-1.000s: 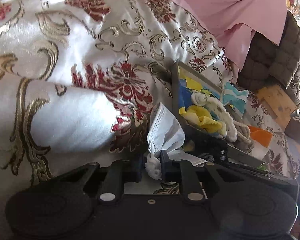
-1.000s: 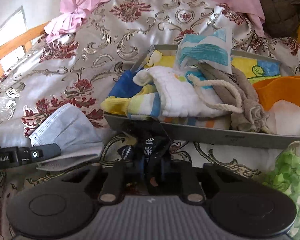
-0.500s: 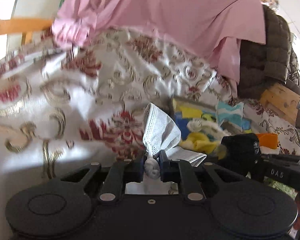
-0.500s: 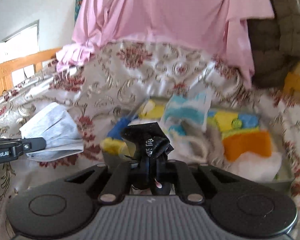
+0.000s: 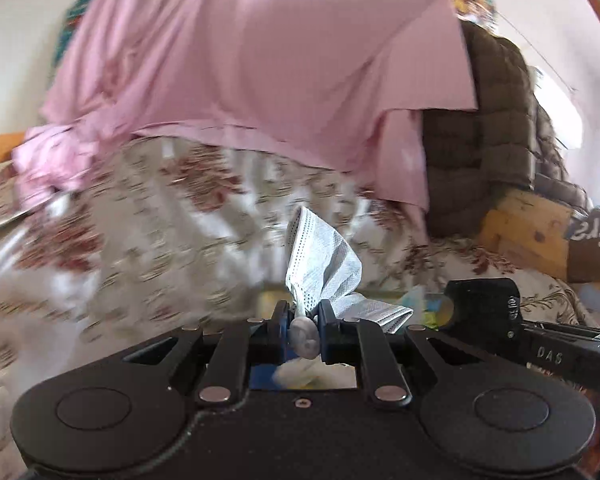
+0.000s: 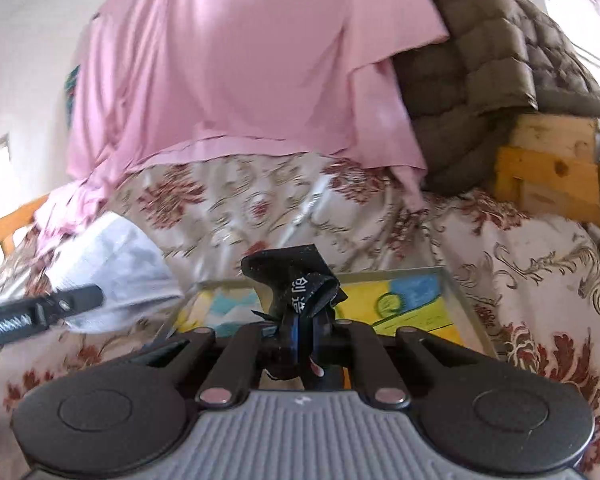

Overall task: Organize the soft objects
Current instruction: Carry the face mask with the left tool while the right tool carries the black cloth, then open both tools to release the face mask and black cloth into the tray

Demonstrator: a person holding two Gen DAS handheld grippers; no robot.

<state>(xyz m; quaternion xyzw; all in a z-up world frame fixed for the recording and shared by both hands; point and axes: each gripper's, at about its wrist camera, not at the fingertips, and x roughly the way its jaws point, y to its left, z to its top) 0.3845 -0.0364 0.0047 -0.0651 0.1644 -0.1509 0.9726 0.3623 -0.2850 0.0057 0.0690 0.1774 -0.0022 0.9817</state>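
My left gripper (image 5: 303, 316) is shut on a pale grey face mask (image 5: 320, 264) and holds it up above the floral bedspread. The mask also shows in the right wrist view (image 6: 116, 268) at the left, with the left gripper's finger (image 6: 60, 304) under it. My right gripper (image 6: 304, 320) is shut on a black fabric band with white lettering (image 6: 296, 284) and holds it over the grey tray (image 6: 456, 296) with the yellow and blue lining. The right gripper's body (image 5: 484, 312) shows at the right in the left wrist view.
A floral satin bedspread (image 6: 540, 280) covers the bed. A pink sheet (image 6: 240, 60) hangs at the back, a brown quilted blanket (image 6: 480, 60) lies at the back right, and a wooden crate (image 6: 548, 168) stands beside it.
Both grippers have lifted and tilted upward with their items. The tray's pile of cloths has dropped out of sight below the fingers. The view is motion-blurred.
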